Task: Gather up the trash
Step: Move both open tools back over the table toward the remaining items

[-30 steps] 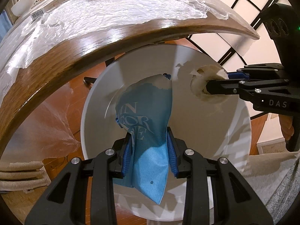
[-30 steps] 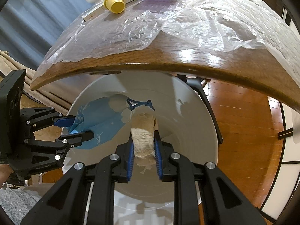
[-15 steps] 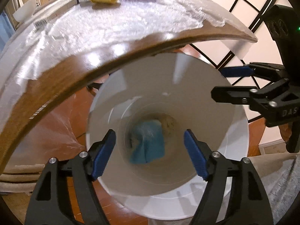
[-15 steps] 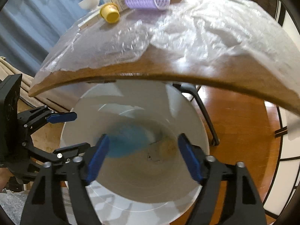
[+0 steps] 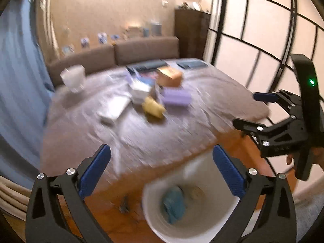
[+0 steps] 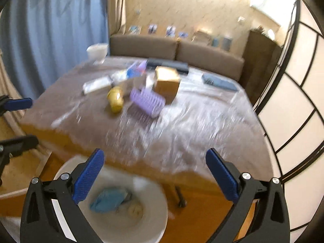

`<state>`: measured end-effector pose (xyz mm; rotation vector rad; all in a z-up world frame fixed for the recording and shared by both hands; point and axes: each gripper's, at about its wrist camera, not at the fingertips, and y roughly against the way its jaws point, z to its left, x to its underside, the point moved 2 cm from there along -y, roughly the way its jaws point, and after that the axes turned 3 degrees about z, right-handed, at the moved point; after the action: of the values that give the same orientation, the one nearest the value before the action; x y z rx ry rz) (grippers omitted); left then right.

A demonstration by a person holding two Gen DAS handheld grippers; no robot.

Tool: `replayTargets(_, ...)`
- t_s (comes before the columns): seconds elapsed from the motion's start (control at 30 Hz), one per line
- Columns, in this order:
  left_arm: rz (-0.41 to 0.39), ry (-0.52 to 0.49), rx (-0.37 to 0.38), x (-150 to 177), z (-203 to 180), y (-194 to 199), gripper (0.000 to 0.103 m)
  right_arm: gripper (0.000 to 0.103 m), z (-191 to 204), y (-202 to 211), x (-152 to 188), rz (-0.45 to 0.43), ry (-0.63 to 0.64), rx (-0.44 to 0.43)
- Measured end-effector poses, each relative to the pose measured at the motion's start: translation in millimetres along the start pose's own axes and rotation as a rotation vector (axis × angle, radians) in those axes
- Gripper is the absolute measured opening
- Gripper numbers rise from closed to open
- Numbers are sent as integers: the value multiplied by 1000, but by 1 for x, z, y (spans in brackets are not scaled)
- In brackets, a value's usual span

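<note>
At the bottom of the left wrist view, the left gripper (image 5: 162,172) has its jaws opening, nothing between them; the right gripper (image 6: 155,174) is likewise opening and empty. Just beyond, low in both frames, a white bin (image 5: 228,208) stands on the floor, holding a blue wrapper (image 5: 174,204) and a beige wad (image 5: 195,192) side by side. Above it, mid-frame, a plastic-covered table (image 5: 182,125) carries a yellow cup (image 6: 115,98), a purple roller (image 6: 147,101) and a brown box (image 6: 167,81), all blurred. Toward the top, a brown sofa (image 5: 145,50) lines the wall.
</note>
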<state>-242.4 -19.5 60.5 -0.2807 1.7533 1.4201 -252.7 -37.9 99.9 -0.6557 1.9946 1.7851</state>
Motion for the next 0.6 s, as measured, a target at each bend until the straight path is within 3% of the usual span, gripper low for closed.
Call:
replayTargets(0.1, -20, -6, -13, -13, 9, -5, 101, 99, 4, -12, -19, -43, -8, -16)
replayTargets(0.2, -16, -21, -38, -23, 20, -18, 101, 99, 5, -34, -37, 8, 21, -77)
replayTargets(0.27, 8, -28, -15, -30, 24, -27, 101, 99, 9, -46, -48, 21, 96, -97)
replayTargets(0.37, 78, 61, 58, -39, 47, -53, 101, 99, 10, -67, -60, 22, 168, -46)
replayTargets(0.47, 150, 157, 106, -41, 71, -81, 101, 99, 9, -89, -69, 50, 205, -50)
replayTargets(0.6, 182, 179, 71, -45, 93, -109, 101, 99, 0, -112, -74, 93, 186, -100)
